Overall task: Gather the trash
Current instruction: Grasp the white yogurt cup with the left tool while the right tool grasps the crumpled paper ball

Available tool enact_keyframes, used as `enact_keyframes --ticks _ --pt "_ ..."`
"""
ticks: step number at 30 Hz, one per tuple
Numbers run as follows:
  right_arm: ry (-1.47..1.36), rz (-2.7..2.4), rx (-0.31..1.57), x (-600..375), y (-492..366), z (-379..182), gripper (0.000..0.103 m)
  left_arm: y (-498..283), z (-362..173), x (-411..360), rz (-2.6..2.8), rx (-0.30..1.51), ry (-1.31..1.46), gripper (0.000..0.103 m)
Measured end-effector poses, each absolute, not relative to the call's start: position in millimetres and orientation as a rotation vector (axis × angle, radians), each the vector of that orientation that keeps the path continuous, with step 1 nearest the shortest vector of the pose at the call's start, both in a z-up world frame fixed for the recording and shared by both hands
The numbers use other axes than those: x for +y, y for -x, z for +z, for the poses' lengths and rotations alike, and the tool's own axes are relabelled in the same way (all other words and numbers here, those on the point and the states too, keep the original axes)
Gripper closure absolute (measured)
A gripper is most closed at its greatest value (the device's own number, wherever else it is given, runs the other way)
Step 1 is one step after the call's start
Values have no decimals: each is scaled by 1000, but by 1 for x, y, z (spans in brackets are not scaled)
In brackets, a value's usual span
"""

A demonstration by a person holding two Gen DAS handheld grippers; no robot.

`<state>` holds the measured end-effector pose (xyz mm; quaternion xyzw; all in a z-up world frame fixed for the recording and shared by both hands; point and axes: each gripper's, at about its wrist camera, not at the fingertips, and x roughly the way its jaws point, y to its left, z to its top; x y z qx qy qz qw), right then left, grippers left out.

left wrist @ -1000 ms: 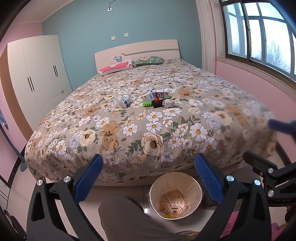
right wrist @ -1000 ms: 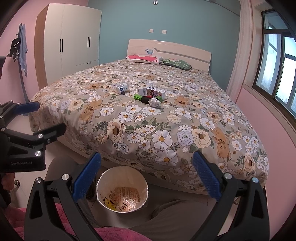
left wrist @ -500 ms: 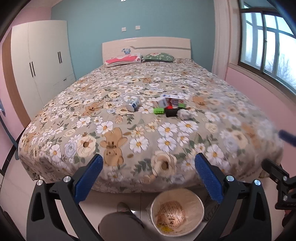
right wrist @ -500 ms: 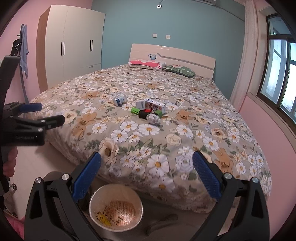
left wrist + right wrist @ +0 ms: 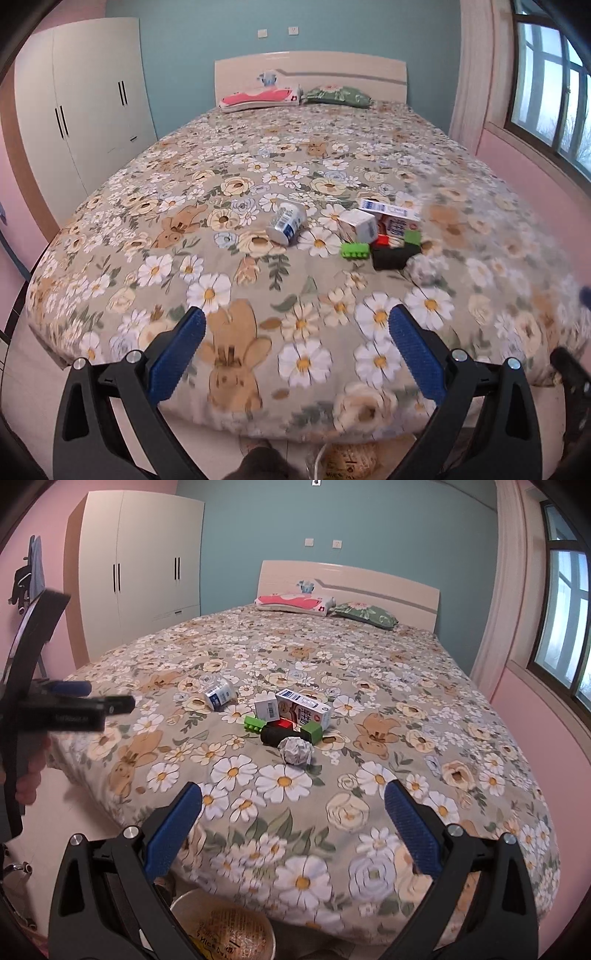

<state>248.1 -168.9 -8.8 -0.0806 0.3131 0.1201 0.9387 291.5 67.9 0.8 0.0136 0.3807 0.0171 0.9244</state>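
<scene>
A cluster of litter lies mid-bed on the floral quilt (image 5: 229, 229): a tipped white yoghurt cup (image 5: 286, 222) (image 5: 218, 693), a small white carton (image 5: 358, 225) (image 5: 266, 708), a printed milk box (image 5: 304, 712) (image 5: 393, 218), a crumpled foil ball (image 5: 295, 751), a black cylinder (image 5: 279, 735) and green blocks (image 5: 354, 250). A round bin (image 5: 225, 928) holding a printed wrapper stands on the floor at the bed's foot. My left gripper (image 5: 293, 345) and right gripper (image 5: 291, 821) are both open and empty, hovering over the bed's near edge, well short of the litter.
Two pillows (image 5: 258, 98) lie by the headboard. A white wardrobe (image 5: 136, 568) stands at the left, a window (image 5: 546, 85) on the right wall. The person's foot (image 5: 260, 454) shows beside the bin. The left gripper body (image 5: 70, 710) crosses the right view's left side.
Both grippers have risen and moved forward over the bed's foot. The bin has slid to the bottom edge of both views, and the litter looks larger and nearer. Both stay open.
</scene>
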Motion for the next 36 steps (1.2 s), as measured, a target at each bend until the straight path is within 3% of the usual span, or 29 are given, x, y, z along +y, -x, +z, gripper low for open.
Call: enact_keyframes --ticks 15,27,29,30,31,33,36 --pt "115 264 834 -149 -403 -108 7 -454 -77 73 1 882 -128 2" --pt "98 271 909 -142 -456 -153 7 -542 -135 83 24 945 -213 2" --pt "95 280 919 -142 -458 -156 14 -548 -140 81 23 946 -230 4" --pt "95 292 934 -140 -460 -159 25 -551 -142 80 14 946 -232 7" --pt "92 298 943 -140 -461 -160 32 -553 -144 80 7 950 -230 15" --pt "92 297 953 -140 -463 -163 34 -559 -149 80 -18 978 -214 26" --pt "103 293 950 -139 -464 -163 46 -566 -155 81 -56 1013 -155 38"
